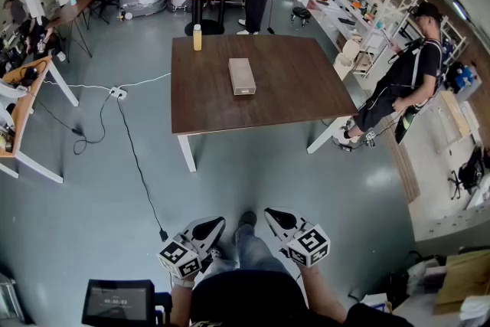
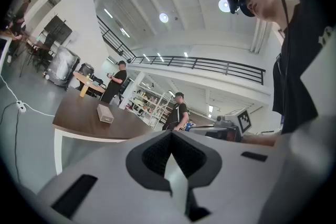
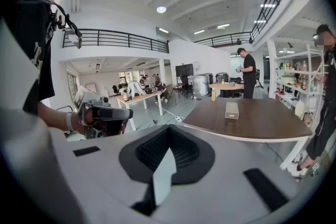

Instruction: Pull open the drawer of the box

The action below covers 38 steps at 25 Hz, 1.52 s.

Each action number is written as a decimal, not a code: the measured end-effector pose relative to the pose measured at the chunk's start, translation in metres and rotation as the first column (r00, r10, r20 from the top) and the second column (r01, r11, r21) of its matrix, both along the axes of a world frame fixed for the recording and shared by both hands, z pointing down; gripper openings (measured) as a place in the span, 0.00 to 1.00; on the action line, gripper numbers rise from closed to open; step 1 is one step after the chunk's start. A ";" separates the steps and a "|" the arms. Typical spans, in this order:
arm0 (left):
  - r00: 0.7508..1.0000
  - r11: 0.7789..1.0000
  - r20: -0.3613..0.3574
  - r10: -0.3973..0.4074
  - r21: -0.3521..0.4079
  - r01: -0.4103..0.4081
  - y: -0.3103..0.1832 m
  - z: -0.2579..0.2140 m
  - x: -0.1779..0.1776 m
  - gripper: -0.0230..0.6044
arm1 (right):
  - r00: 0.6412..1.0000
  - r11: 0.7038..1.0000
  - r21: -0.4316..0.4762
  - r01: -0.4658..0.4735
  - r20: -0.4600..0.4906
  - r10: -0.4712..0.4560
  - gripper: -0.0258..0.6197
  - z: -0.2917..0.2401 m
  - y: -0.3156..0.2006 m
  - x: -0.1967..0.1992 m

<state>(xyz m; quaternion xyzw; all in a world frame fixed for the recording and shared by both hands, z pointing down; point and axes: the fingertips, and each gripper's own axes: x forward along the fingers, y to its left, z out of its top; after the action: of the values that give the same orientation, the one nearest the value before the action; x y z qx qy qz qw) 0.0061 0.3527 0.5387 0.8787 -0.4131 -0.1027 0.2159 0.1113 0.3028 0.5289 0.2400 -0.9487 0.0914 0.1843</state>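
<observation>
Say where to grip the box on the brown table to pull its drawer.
Likely the box's short end facing the table's near edge, coming from that side: it lies lengthwise away from the person, so the pull probably runs toward them. No handle is discernible.

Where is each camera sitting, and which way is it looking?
Head view: on the person's head, looking steeply down at the floor, brown table and box; left claw, right claw and legs show.
Left gripper view: on the left claw, looking along its shut jaws toward the table; the person's chest and right claw show.
Right gripper view: on the right claw, looking along its shut jaws toward the table; the left hand and left claw show.
Shared: all three see the box on the table.
</observation>
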 end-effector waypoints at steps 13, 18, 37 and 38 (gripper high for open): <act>0.997 1.000 0.071 -0.018 -0.014 0.019 -0.098 -0.019 -0.002 0.05 | 0.996 0.999 -0.006 0.051 0.079 -0.050 0.02 -0.009 -0.102 -0.019; 0.993 1.000 0.121 0.015 -0.006 -0.015 -0.151 -0.031 0.014 0.05 | 0.993 0.998 0.003 0.058 0.107 -0.058 0.02 -0.021 -0.153 -0.016; 0.975 0.997 0.212 -0.073 -0.023 0.079 -0.278 -0.033 0.049 0.05 | 0.977 0.989 0.005 0.149 0.156 -0.148 0.02 -0.017 -0.279 0.029; 0.973 0.996 0.217 -0.078 -0.026 0.085 -0.283 -0.031 0.051 0.05 | 0.976 0.988 0.006 0.153 0.154 -0.152 0.02 -0.015 -0.285 0.032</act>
<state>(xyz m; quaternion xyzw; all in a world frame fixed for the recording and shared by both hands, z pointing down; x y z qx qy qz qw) 0.0567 0.0692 0.5077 0.8631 -0.4715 -0.0084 0.1806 0.1431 0.0181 0.5139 0.1583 -0.9754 0.0982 0.1179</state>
